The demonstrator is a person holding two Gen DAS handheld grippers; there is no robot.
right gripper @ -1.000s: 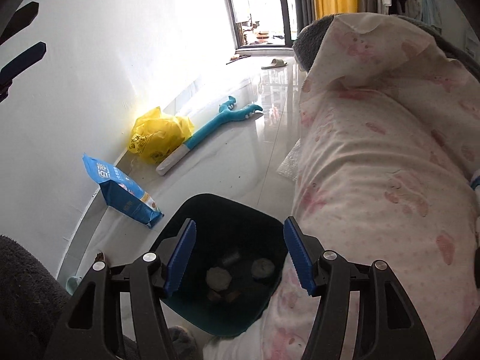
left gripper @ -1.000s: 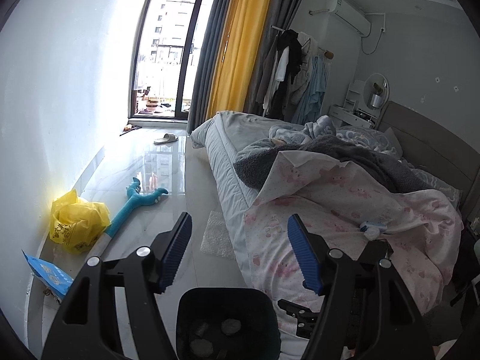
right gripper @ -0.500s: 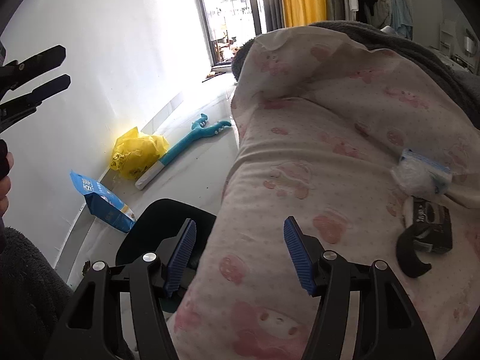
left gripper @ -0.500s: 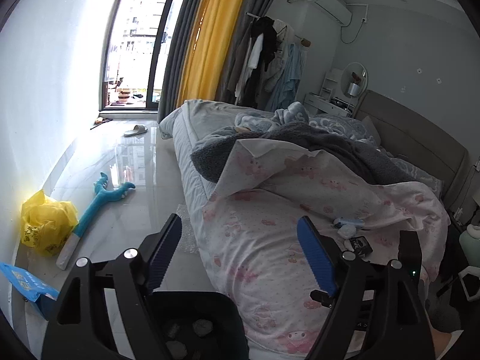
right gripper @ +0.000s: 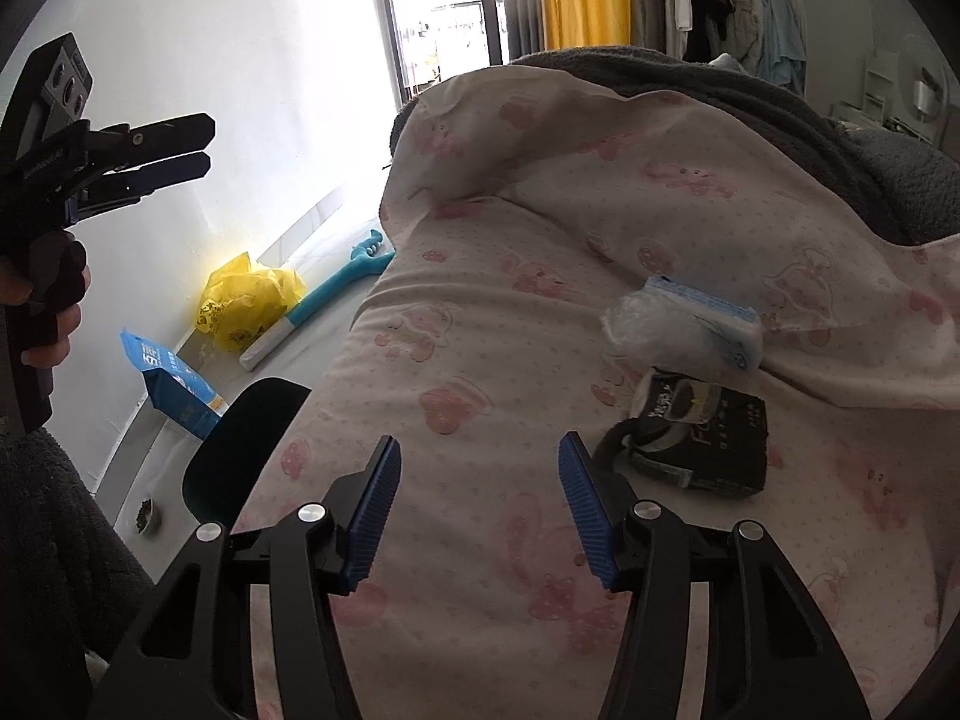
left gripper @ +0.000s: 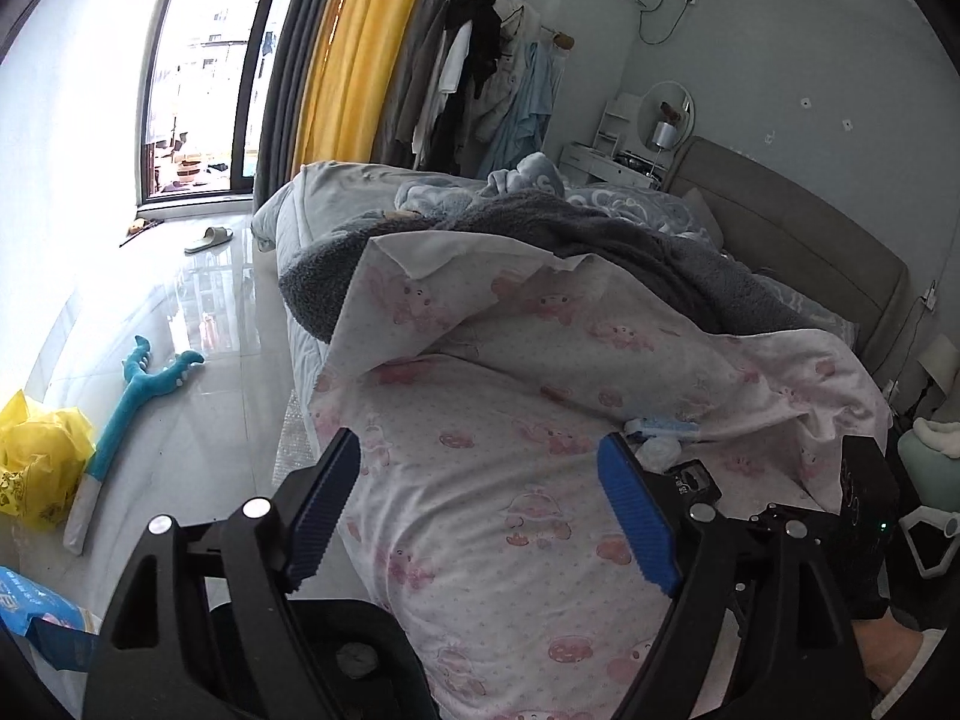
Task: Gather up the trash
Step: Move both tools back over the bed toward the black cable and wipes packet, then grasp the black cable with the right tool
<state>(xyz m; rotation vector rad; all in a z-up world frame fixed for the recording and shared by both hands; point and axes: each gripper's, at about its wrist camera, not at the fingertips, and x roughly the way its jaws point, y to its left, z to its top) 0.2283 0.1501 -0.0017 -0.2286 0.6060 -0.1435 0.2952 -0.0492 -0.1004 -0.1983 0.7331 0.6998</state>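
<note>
The right gripper (right gripper: 477,501) hangs over the pink quilt (right gripper: 480,372) with its jaws apart and nothing between them; they have just been closing a little, on air. The trash lies ahead of it at about two o'clock in the right wrist view: a black wrapper (right gripper: 702,426) flat on the quilt, and just beyond it, touching or nearly so, a clear-and-blue tissue pack (right gripper: 684,324). The wrapper's long axis runs roughly from nine to three o'clock — across the line of the fingers, slightly tilted — so the jaws would likely have to straddle its short side or turn to suit it. A dark curled strip at its left end sits nearest the right-hand pad.

The left gripper (left gripper: 480,507) is released too, jaws wide and empty, and they have just been opening. In the left wrist view the same trash sits at about three o'clock past its right pad, the pack (left gripper: 660,429) partly hidden by the finger and by the other gripper's body. In the right wrist view the left gripper (right gripper: 180,147) is far off at ten o'clock, well apart from the wrapper.

So the right hand looks clearly nearer. The bin (right gripper: 246,438) stands on the floor at eight o'clock, beside the bed — the carry back would likely be short.
</note>
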